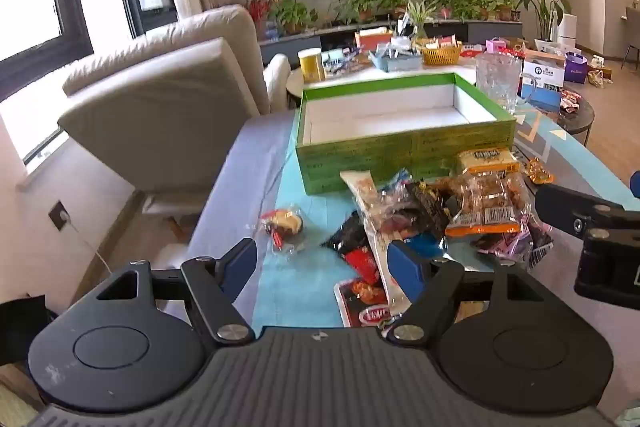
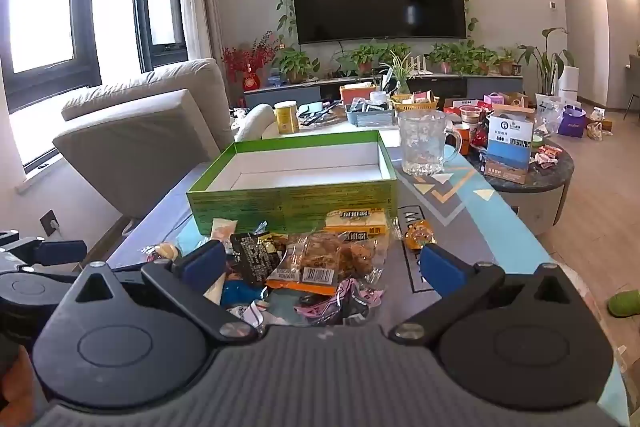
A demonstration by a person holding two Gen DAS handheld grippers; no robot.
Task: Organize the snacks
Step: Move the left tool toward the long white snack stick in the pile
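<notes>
My left tool [image 1: 324,263] hangs with its blue pads spread wide apart, nothing between them, over the near left edge of the snack pile [image 1: 432,223] on the bench [image 1: 248,187]; the right-hand pad sits just in front of a long pale packet [image 1: 366,199], though I cannot tell if it touches. My right tool [image 2: 320,263] is also parted and grips nothing (the pile simply lies beyond and below its pads). A clear bag of brown snacks with an orange label [image 2: 320,261] tops the heap. The green box [image 2: 296,183], open with a white inside, stands just behind the snacks. One small wrapped snack [image 1: 282,225] lies apart to the left.
</notes>
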